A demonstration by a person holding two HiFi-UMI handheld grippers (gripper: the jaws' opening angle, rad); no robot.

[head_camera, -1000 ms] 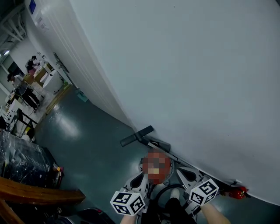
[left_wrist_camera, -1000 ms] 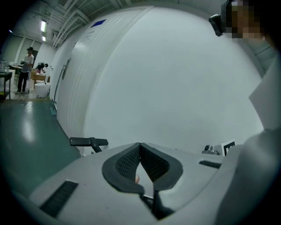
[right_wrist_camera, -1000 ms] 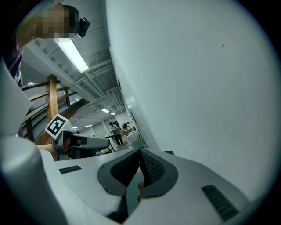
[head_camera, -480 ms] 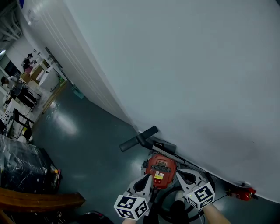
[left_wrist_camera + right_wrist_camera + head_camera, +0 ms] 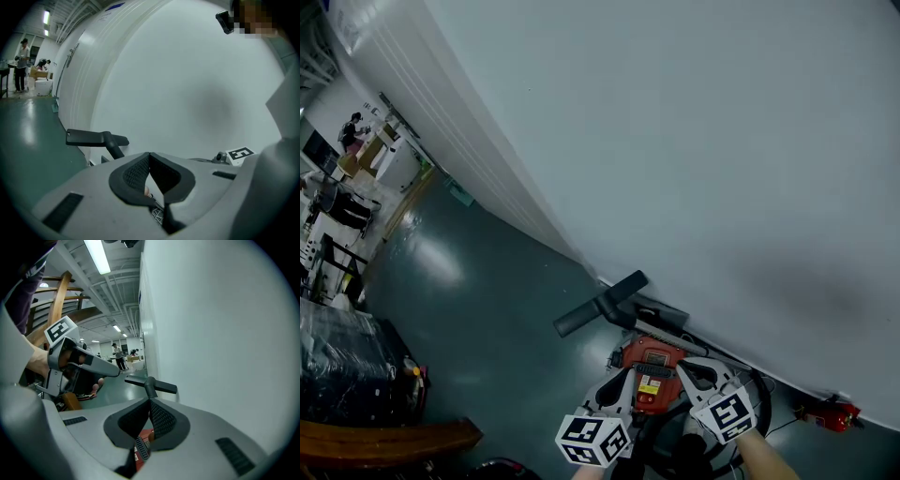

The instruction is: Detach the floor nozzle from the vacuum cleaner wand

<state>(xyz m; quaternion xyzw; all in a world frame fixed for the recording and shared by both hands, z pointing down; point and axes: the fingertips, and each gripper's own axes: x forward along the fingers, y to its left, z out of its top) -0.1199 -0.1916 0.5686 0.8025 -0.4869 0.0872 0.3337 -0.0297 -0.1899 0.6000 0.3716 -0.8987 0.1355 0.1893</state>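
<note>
By wall: floor nozzle; wand mostly hidden behind L gripper, R gripper, jaws pressed together.

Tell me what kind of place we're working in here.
Probably an industrial hall or workshop: a glossy green painted floor, a long white panel wall, an exposed ceiling with a strip light, and people at tables far off.

We see dim, bluish light; a ceiling lamp glows, the floor glares far left, and both gripper views bend darkly at their edges.
</note>
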